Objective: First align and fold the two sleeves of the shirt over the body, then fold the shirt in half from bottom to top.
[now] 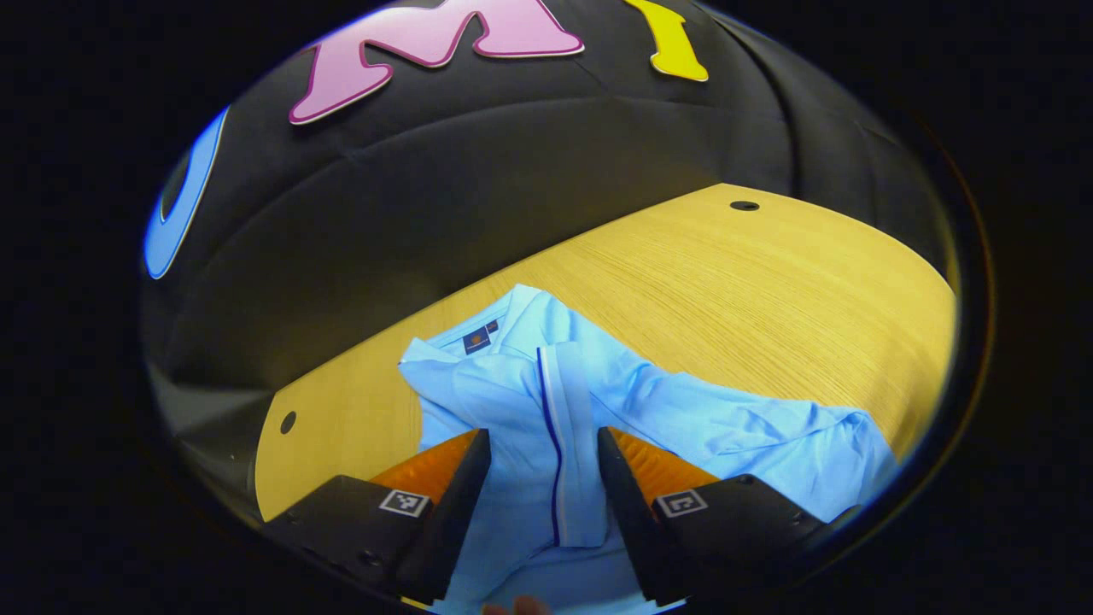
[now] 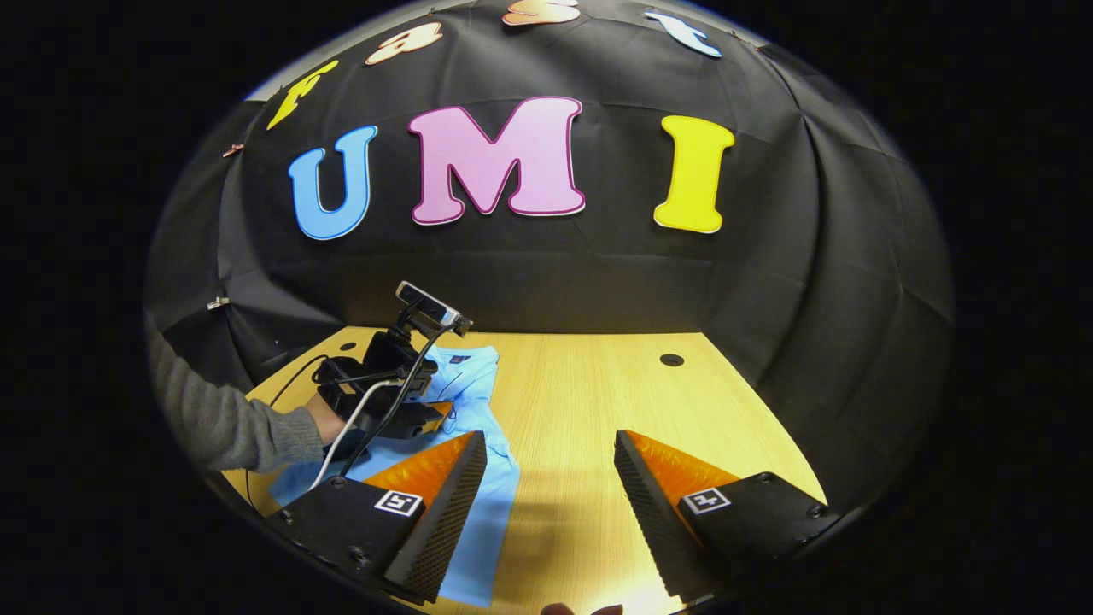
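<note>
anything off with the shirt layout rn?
Yes. The shirt lies rumpled on the table: one sleeve trails out bunched to the side, not folded over the body. Left claw is open above the placket.

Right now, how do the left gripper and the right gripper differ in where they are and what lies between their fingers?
The left gripper hangs over the light blue shirt, with the shirt's front placket between its open fingers. The right gripper is off to the side of the shirt, with bare wooden table between its fingers. From the right gripper view, the left gripper sits farther off, held by a hand in a grey sleeve. Both are open and grip nothing.
</note>
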`<action>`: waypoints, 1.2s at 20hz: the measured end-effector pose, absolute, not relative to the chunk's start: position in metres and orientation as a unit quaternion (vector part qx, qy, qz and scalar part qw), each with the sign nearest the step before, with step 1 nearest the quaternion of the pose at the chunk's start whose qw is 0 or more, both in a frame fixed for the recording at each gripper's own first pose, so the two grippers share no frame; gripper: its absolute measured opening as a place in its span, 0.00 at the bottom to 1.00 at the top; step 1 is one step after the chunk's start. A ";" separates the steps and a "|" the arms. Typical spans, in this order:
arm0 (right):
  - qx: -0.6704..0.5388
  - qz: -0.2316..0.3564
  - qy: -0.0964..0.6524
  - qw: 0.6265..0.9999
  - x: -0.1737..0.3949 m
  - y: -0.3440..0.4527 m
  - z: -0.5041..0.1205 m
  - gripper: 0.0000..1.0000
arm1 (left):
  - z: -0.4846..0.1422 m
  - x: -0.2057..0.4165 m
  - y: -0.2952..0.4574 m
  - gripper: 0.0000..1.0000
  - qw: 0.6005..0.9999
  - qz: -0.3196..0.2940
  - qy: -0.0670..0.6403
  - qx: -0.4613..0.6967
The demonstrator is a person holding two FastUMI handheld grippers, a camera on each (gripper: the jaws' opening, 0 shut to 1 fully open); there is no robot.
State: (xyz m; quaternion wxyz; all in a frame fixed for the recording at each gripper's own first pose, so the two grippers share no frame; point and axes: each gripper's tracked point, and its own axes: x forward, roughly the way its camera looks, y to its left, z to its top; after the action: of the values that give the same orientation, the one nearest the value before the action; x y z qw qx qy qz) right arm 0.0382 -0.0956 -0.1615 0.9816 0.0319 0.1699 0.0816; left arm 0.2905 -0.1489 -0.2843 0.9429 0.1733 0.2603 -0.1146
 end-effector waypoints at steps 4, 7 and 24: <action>0.033 0.081 0.171 0.981 0.038 -0.094 -0.160 0.94 | -0.273 0.283 -0.146 0.95 0.948 -0.120 0.245 0.164; 0.037 0.081 0.173 0.981 0.036 -0.089 -0.160 0.94 | -0.253 0.270 -0.145 0.98 0.953 -0.128 0.224 0.156; 0.015 0.117 0.354 0.928 -0.085 -0.031 -0.281 0.96 | -0.249 -0.037 -0.042 0.98 0.938 -0.103 0.322 0.070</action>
State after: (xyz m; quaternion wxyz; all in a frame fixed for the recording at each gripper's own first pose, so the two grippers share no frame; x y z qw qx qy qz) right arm -0.0854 -0.0314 -0.2807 0.9276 0.0150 0.3544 0.1173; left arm -0.0367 -0.0423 -0.2494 0.9384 0.0697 0.3224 -0.1028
